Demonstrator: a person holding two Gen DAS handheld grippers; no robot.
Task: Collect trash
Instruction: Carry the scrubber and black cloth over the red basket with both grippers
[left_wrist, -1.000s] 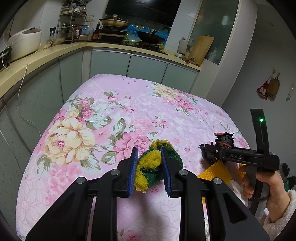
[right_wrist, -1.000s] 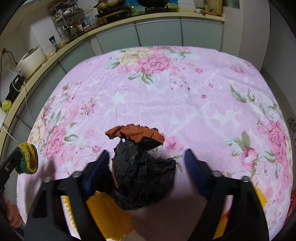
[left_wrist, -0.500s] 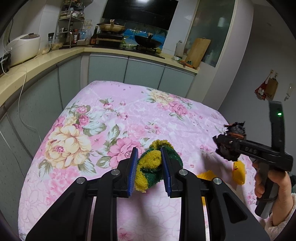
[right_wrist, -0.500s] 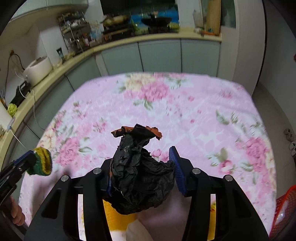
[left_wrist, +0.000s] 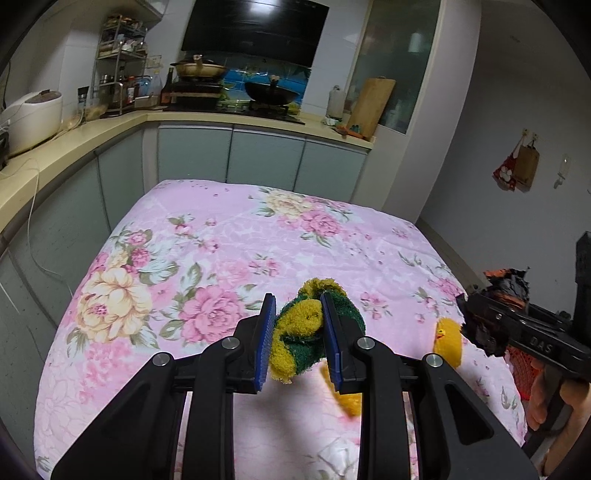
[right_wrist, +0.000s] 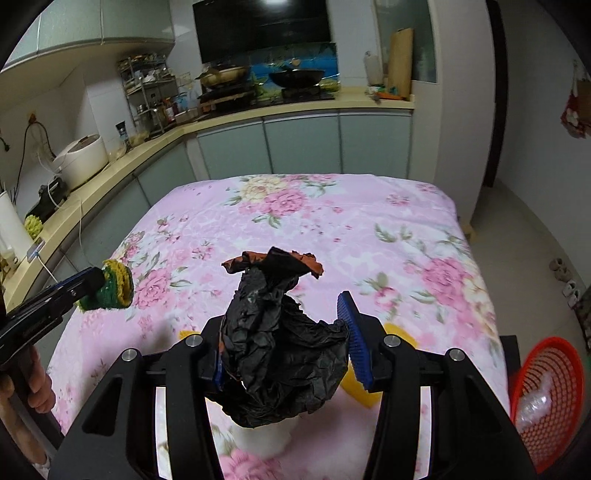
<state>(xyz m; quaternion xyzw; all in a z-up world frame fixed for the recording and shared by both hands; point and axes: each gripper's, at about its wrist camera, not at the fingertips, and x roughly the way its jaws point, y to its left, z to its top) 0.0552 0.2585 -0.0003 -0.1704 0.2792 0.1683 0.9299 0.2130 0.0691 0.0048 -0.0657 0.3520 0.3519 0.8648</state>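
Observation:
My left gripper (left_wrist: 298, 306) is shut on a crumpled yellow and green scouring sponge (left_wrist: 314, 325), held above the pink floral cloth (left_wrist: 221, 240). In the right wrist view the same sponge (right_wrist: 114, 286) shows at the left, at the tip of the left gripper (right_wrist: 92, 280). My right gripper (right_wrist: 284, 321) is shut on a crumpled black wrapper with an orange lining (right_wrist: 280, 354), which hides its left pad. In the left wrist view the right gripper (left_wrist: 480, 317) hangs at the right edge in a person's hand, with the wrapper (left_wrist: 506, 284) sticking up from it.
A red mesh basket (right_wrist: 546, 387) with clear plastic in it stands at the lower right, beyond the cloth's edge. Yellow pieces (left_wrist: 448, 341) lie on the cloth near the grippers. Something white (right_wrist: 262, 435) sits under the wrapper. A kitchen counter (left_wrist: 74, 147) runs along the left and back.
The right gripper's fingers closed onto the black wrapper and lifted it off the cloth. Both grippers rose and tilted up, so more of the kitchen shows. The left grip on the sponge is unchanged.

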